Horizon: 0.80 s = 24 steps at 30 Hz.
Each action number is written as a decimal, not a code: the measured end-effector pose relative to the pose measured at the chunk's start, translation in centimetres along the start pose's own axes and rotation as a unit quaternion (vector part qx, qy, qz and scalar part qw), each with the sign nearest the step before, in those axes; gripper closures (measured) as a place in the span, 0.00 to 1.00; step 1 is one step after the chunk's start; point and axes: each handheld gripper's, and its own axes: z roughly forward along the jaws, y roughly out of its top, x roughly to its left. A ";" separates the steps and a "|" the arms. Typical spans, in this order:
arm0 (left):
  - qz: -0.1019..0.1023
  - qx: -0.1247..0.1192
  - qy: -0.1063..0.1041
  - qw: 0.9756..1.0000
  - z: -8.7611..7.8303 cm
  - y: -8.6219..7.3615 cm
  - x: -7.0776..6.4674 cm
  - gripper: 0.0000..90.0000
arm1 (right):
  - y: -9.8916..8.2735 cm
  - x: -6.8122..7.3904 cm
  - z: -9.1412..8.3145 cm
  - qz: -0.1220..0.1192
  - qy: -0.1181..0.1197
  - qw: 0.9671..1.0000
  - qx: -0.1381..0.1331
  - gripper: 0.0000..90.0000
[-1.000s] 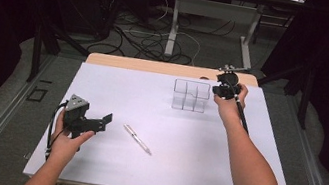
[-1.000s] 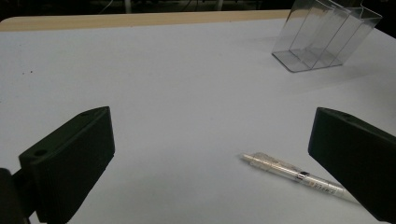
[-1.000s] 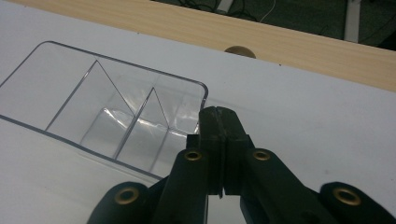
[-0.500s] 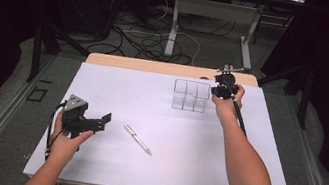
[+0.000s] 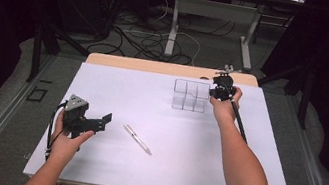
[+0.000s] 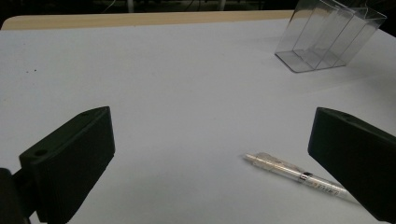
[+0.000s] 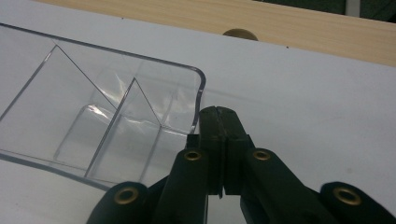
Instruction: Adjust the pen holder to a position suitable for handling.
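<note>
A clear plastic organizer [image 5: 190,96] with several compartments stands at the back of the white table [image 5: 151,100]. My right gripper [image 5: 219,86] is shut and sits at its right side. In the right gripper view the closed jaws [image 7: 218,112] lie just outside the organizer's [image 7: 93,116] rounded corner, against the wall, with nothing seen between them. A clear pen [image 5: 137,138] lies flat near the table's middle front. My left gripper [image 5: 104,120] is open, held left of the pen. In the left gripper view the pen [image 6: 294,173] lies ahead near the right jaw, and the gripper [image 6: 212,135] is empty.
A wooden strip [image 5: 156,67] runs along the table's far edge, with a round hole [image 7: 239,33] in it near the organizer. Cables and table legs [image 5: 172,33] lie on the floor beyond. Dark rails flank both sides.
My right gripper has shifted slightly left, closer to the organizer's right wall. The left gripper and the pen have stayed in place.
</note>
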 end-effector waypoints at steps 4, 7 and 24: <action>0.001 0.003 -0.001 1.000 0.0 0.0 0.0 0.01 | -0.3 0.1 0.0 0.019 -0.001 1.000 -0.007 1.00; 0.002 0.001 -0.001 1.000 0.1 0.0 0.0 0.01 | -0.5 0.1 0.0 0.026 0.000 1.000 -0.013 1.00; 0.001 0.003 -0.002 1.000 0.3 0.0 -0.1 0.01 | -0.7 0.3 -0.2 0.005 -0.007 1.000 -0.014 1.00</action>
